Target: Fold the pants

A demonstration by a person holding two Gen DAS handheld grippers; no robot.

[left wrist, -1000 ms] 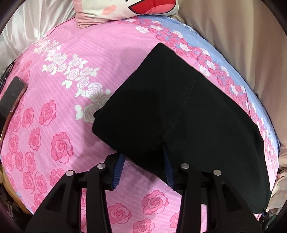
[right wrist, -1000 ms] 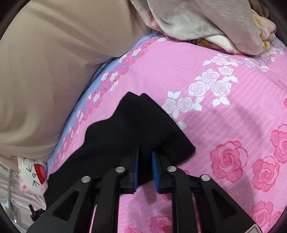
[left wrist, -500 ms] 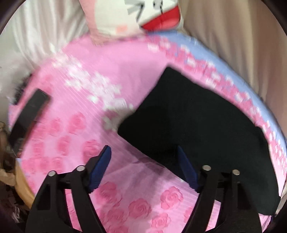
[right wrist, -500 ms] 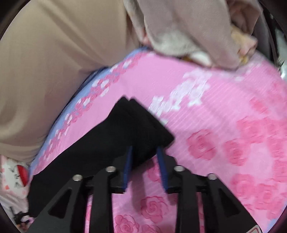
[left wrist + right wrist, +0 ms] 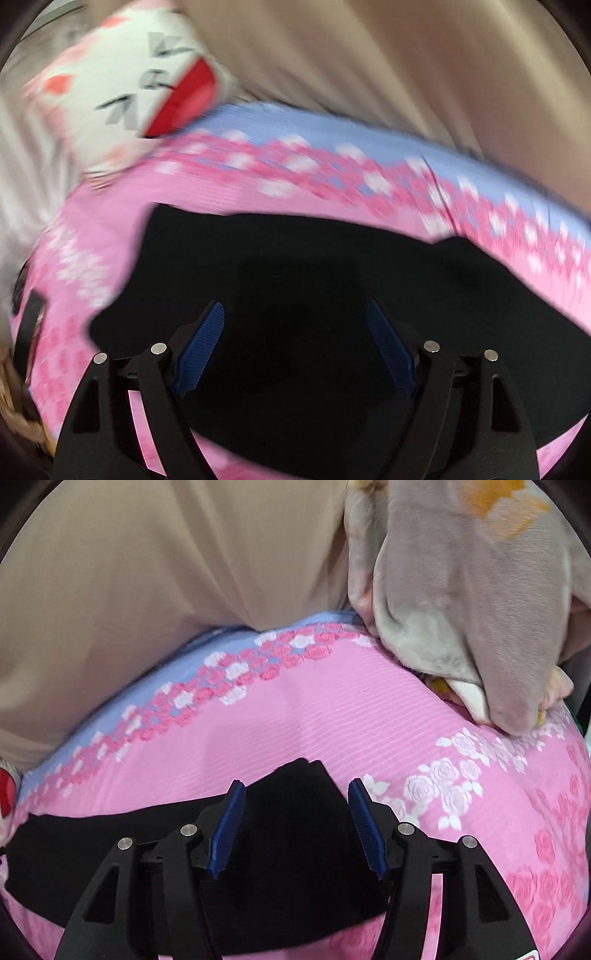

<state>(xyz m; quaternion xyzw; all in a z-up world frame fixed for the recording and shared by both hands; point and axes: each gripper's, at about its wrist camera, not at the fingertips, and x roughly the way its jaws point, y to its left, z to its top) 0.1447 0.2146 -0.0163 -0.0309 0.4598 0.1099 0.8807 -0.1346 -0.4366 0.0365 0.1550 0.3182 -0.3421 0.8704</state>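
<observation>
Both claws gape over flat black pants

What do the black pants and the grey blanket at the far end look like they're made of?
Black pants: a matte, soft fabric, probably knit or cotton blend; no sheen, limp thick folds. Grey blanket: likely plush fleece, with a fuzzy nap and soft rounded drape. Both are guesses from looks.

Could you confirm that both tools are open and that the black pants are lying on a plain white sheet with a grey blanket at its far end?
Not quite: the sheet is pink with a rose print, not plain white, as the right wrist view shows. The rest holds: the left tool and right tool are both open above the black pants, and the grey blanket lies at the far end.
</observation>
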